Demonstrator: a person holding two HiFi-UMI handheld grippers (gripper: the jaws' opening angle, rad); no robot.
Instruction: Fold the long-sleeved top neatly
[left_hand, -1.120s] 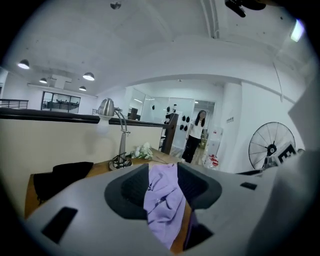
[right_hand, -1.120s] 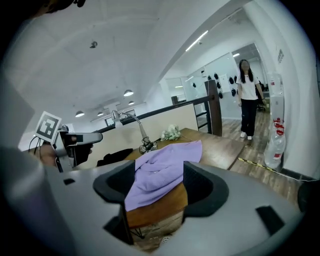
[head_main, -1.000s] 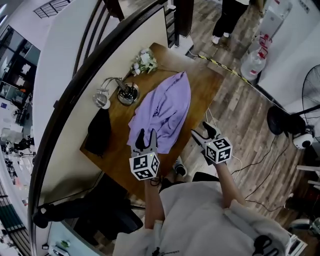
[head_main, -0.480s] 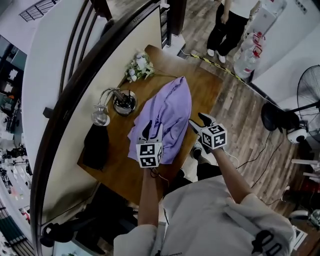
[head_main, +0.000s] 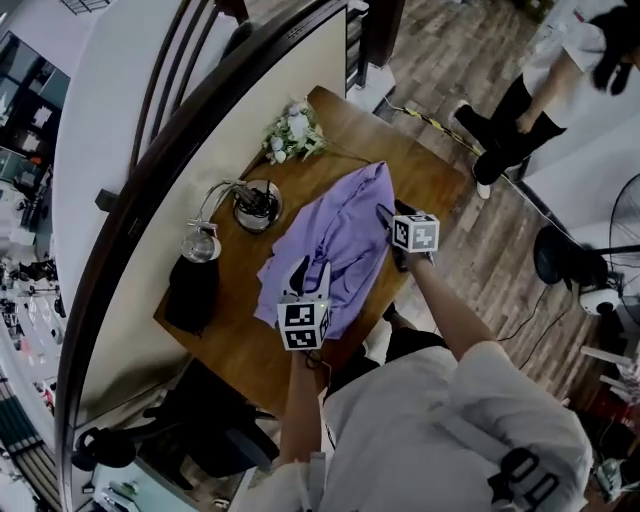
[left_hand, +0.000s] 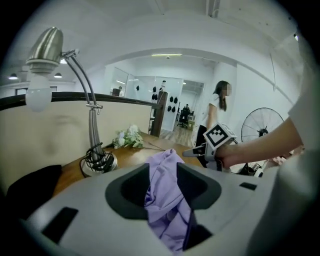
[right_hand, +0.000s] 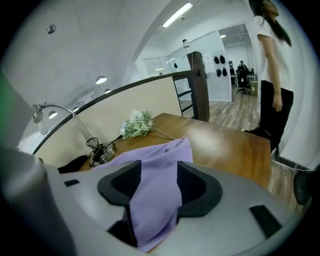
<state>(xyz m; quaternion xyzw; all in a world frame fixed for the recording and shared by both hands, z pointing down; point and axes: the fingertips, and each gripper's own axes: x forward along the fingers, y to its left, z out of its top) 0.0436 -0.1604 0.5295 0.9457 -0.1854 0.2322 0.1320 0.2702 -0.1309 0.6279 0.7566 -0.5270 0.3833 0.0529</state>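
A lilac long-sleeved top (head_main: 345, 225) lies crumpled lengthwise on the wooden table (head_main: 430, 170). My left gripper (head_main: 310, 272) sits low over its near end. In the left gripper view the bunched fabric (left_hand: 167, 205) fills the gap between the jaws, with a dark slit left beside the right pad. My right gripper (head_main: 390, 212) is at the top's right edge, about halfway along. Its jaws are closing with a strip of the fabric (right_hand: 160, 155) between them. The left gripper view also shows the right gripper (left_hand: 200, 151) beyond the cloth.
A desk lamp (head_main: 200, 243) with its cabled base (head_main: 255, 205) stands left of the top. A flower bunch (head_main: 293, 133) lies at the far end and a black bundle (head_main: 190, 290) at the left edge. A person (head_main: 520, 120) stands beyond the table, near a fan (head_main: 560, 260).
My right gripper has come in from beyond the table's right edge onto the top's right side. My left gripper has sunk onto the near end. The person behind has walked right.
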